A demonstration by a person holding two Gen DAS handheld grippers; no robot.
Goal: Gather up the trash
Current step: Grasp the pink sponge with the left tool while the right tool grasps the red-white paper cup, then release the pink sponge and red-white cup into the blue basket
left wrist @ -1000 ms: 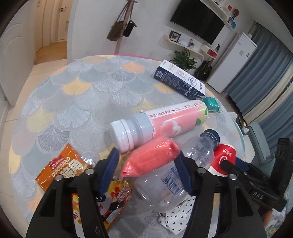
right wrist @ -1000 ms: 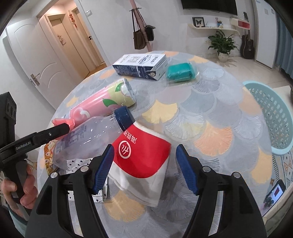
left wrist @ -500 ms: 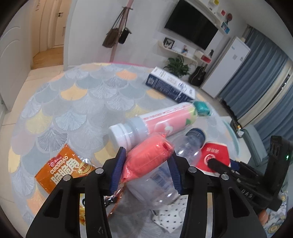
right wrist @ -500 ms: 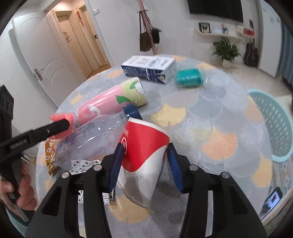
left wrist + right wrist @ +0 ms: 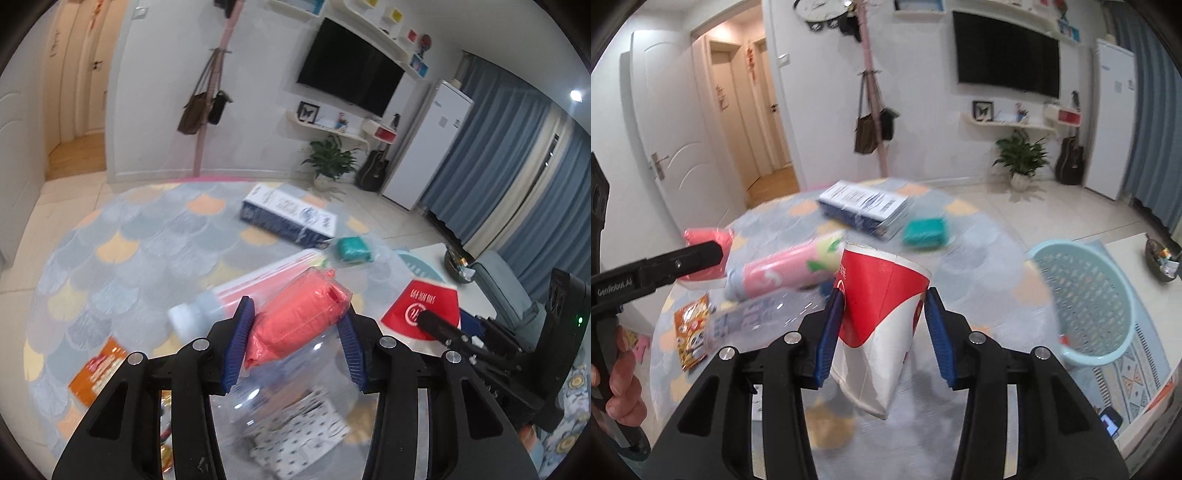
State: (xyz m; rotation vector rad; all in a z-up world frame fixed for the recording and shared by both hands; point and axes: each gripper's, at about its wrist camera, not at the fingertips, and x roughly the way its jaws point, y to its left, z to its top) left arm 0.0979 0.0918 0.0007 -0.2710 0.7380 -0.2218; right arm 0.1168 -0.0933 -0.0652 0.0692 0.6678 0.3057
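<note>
My left gripper [image 5: 295,334] is shut on a red plastic-wrapped packet [image 5: 299,319] and holds it above the round table [image 5: 122,251]. My right gripper [image 5: 882,328] is shut on a crushed red and white paper cup [image 5: 882,310], also lifted off the table. The cup shows in the left wrist view [image 5: 424,306], the packet in the right wrist view [image 5: 709,240]. On the table lie a pink bottle [image 5: 786,269], a clear plastic bottle [image 5: 753,314], a blue and white carton [image 5: 864,206], a teal packet [image 5: 925,230] and an orange snack bag [image 5: 692,330].
A light blue plastic basket [image 5: 1086,299] stands on the floor to the right of the table. A polka-dot wrapper [image 5: 299,439] lies near the table's front edge. A low white table [image 5: 1145,254] with a bowl stands beyond the basket.
Both grippers closed on their items, the left on the red packet, the right on the paper cup, and lifted them up off the table.
</note>
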